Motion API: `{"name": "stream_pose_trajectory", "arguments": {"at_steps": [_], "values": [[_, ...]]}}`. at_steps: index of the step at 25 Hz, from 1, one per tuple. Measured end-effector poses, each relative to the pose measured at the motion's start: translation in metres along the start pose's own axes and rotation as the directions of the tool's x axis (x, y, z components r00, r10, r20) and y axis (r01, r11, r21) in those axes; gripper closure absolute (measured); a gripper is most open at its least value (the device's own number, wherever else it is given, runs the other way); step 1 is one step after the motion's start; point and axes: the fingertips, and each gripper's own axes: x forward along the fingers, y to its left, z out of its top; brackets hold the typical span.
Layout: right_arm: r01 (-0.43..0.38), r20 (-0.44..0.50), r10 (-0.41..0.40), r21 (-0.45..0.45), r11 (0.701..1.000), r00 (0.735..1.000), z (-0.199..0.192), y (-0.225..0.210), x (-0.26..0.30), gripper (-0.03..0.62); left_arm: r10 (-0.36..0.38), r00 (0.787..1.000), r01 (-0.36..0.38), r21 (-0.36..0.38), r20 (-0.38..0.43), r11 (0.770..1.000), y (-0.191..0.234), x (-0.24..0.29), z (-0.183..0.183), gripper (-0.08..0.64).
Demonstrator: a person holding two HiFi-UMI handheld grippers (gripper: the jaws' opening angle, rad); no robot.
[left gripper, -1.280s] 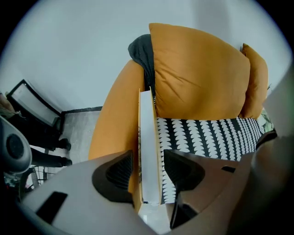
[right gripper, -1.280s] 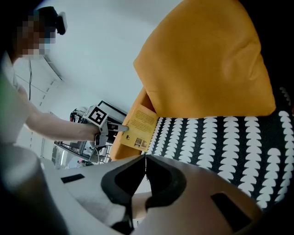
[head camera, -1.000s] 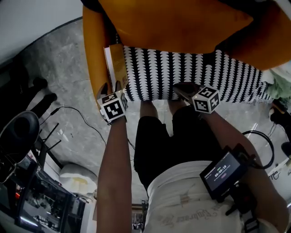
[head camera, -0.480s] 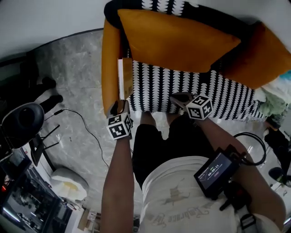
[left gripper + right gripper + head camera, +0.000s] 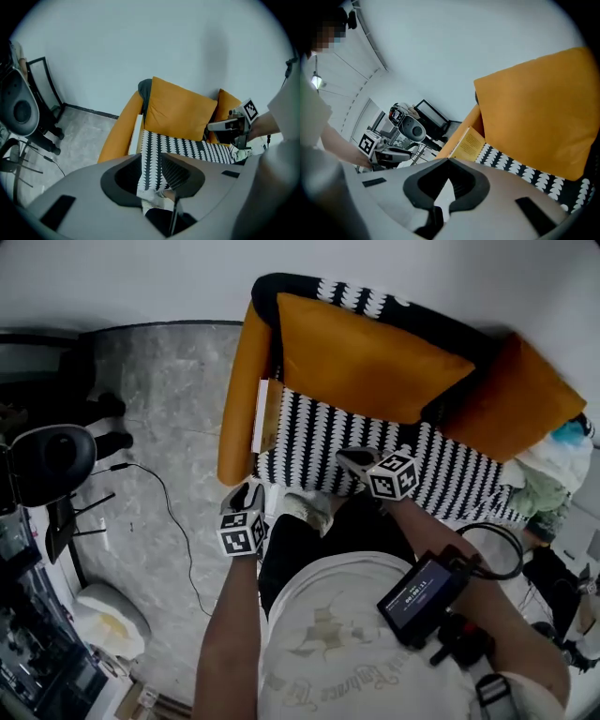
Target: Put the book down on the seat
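HEAD VIEW
- L side: my left gripper (image 5: pixel 246 493) is off the book now. A sec ago it sat right at the book's near end by the armrest; now it's pulled back & up, clear of the chair.
- Book: the book (image 5: pixel 265 416) stands on its long edge at the left rim of the seat (image 5: pixel 441 474), leaning on the orange armrest (image 5: pixel 236 418). It's approx 12 o'clock from the left gripper, 10 o'clock from the right.
- R side: my right gripper (image 5: pixel 356 457) hangs over the seat's front edge; touches nothing I can see.

LEFT GRIPPER VIEW
- Fingers: partway apart, have just been closing from full wide. Nothing btwn them; only seat pattern shows thru the gap.
- Book: the book (image 5: pixel 136 136) is at 11 o'clock above the jaws, well apart from them, white page edge toward me.

RIGHT GRIPPER VIEW
- Fingers: tips together, holding nothing.
- Book: the book (image 5: pixel 471 143) is at approx 2 o'clock above the jaws, yellow cover facing the seat, back against the armrest.

MEANING
- Task: the book rests on the chair w/o any grip on it, so I judge the put-down done.
- Risk: it's on edge vs flat, so it could tip onto the seat or slide along the armrest.
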Motion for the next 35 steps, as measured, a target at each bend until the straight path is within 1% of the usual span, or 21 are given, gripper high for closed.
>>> {"name": "stream_pose_trajectory", "arguments": {"at_steps": [3, 6, 10, 14, 19, 23, 25, 27, 31, 35], "values": [[-0.006, 0.02, 0.006, -0.028, 1.0, 1.0, 0.013, 0.021, 0.002, 0.577, -0.02, 1.0, 0.02, -0.019, 0.021, 1.0, 0.002, -0.016, -0.008, 0.432], [-0.021, 0.051, 0.023, -0.053, 0.998, 0.998, 0.023, 0.055, 0.002, 0.577, -0.027, 0.998, 0.03, -0.049, 0.05, 0.998, 0.011, -0.035, -0.019, 0.449], [-0.018, 0.063, 0.027, -0.136, 0.991, 0.998, 0.033, 0.095, 0.007, 0.577, -0.027, 0.99, 0.039, -0.086, 0.137, 0.995, 0.028, -0.06, -0.024, 0.478], [-0.014, 0.086, 0.032, -0.197, 0.98, 0.996, 0.041, 0.129, 0.008, 0.577, -0.012, 0.976, 0.039, -0.118, 0.216, 0.992, 0.046, -0.09, -0.032, 0.508], [-0.01, 0.131, 0.041, -0.226, 0.974, 0.991, 0.045, 0.171, -0.008, 0.577, 0.023, 0.965, 0.024, -0.174, 0.262, 0.984, 0.062, -0.13, -0.063, 0.546], [-0.027, 0.194, 0.08, -0.264, 0.964, 0.978, 0.066, 0.203, -0.011, 0.577, 0.034, 0.941, 0.032, -0.187, 0.338, 0.982, 0.078, -0.157, -0.066, 0.548], [-0.031, 0.214, 0.093, -0.278, 0.96, 0.972, 0.065, 0.219, -0.018, 0.577, 0.027, 0.932, 0.043, -0.185, 0.363, 0.982, 0.075, -0.168, -0.071, 0.548], [-0.031, 0.229, 0.105, -0.305, 0.952, 0.968, 0.061, 0.234, -0.029, 0.577, 0.012, 0.919, 0.059, -0.167, 0.394, 0.984, 0.069, -0.181, -0.072, 0.548], [-0.046, 0.231, 0.145, -0.386, 0.921, 0.962, 0.053, 0.27, -0.034, 0.577, -0.026, 0.882, 0.09, -0.114, 0.47, 0.989, 0.065, -0.207, -0.062, 0.548], [-0.067, 0.221, 0.181, -0.444, 0.894, 0.958, 0.045, 0.292, -0.035, 0.578, -0.07, 0.855, 0.13, -0.081, 0.513, 0.988, 0.06, -0.219, -0.056, 0.548]]}}
